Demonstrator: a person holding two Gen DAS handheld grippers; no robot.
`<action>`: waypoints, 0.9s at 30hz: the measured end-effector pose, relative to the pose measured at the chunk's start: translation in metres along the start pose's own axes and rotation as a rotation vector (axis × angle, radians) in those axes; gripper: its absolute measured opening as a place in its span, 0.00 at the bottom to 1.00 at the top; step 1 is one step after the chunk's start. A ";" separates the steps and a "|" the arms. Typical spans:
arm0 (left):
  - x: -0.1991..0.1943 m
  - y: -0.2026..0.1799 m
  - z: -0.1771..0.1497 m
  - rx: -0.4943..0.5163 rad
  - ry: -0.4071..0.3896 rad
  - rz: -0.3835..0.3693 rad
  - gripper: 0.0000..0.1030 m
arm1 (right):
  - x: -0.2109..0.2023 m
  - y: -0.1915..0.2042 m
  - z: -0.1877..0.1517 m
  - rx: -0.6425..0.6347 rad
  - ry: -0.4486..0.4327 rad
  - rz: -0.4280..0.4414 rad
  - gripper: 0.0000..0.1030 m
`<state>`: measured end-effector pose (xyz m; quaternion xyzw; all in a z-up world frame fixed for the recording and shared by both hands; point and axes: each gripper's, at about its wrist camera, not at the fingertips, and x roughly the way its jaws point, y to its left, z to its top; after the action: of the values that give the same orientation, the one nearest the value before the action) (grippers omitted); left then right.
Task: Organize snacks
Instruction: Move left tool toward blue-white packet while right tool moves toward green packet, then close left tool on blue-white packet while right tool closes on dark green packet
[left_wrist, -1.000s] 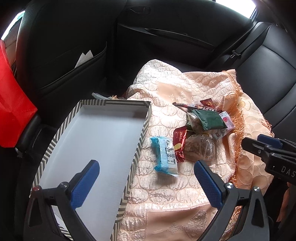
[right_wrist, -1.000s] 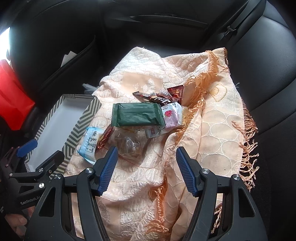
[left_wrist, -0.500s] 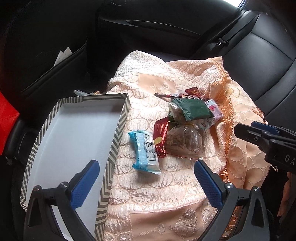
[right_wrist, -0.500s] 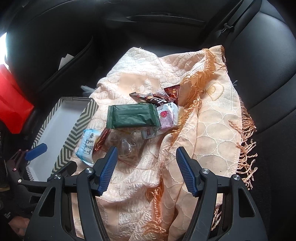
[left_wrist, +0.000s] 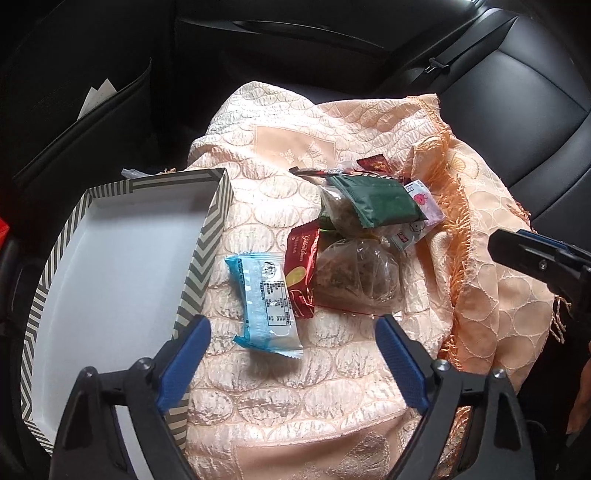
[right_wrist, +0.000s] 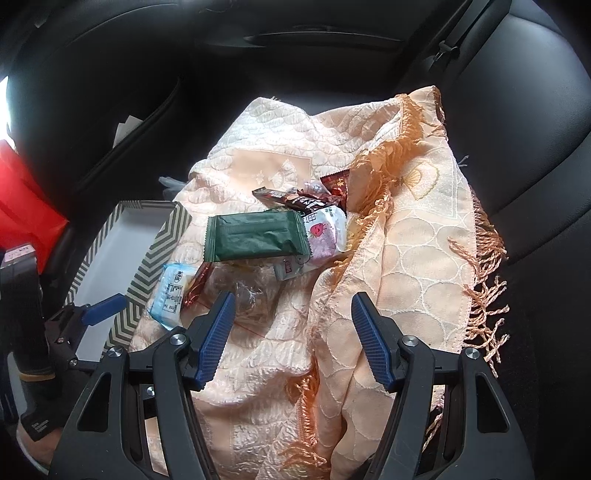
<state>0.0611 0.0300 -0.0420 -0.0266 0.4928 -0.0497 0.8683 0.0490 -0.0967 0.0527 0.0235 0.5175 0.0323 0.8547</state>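
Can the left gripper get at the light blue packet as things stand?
Probably yes. The light blue packet lies alone on the cloth, just ahead of the left gripper, whose jaws are closing with nothing between them yet.

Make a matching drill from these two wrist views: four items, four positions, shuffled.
Items:
1. light blue packet
2. dark green packet
3. striped box
4. red packet

Places:
A. on top of the snack pile
B. off the cloth's left edge, nothing in it
C. alone on the cloth, nearest the left gripper
D. between the blue packet and a clear bag

Pairs: 1-C, 2-A, 3-B, 4-D
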 end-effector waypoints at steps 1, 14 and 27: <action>0.003 0.003 0.000 -0.013 0.011 -0.009 0.83 | 0.000 -0.001 0.000 0.002 0.000 0.000 0.64; 0.020 0.013 0.003 -0.029 0.066 0.014 0.74 | 0.005 -0.011 0.001 0.030 0.007 0.003 0.64; 0.041 0.012 0.010 -0.024 0.135 0.086 0.68 | 0.006 -0.010 0.000 0.027 0.009 0.004 0.64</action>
<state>0.0908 0.0371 -0.0732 -0.0126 0.5515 -0.0081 0.8341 0.0523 -0.1067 0.0469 0.0359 0.5217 0.0271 0.8519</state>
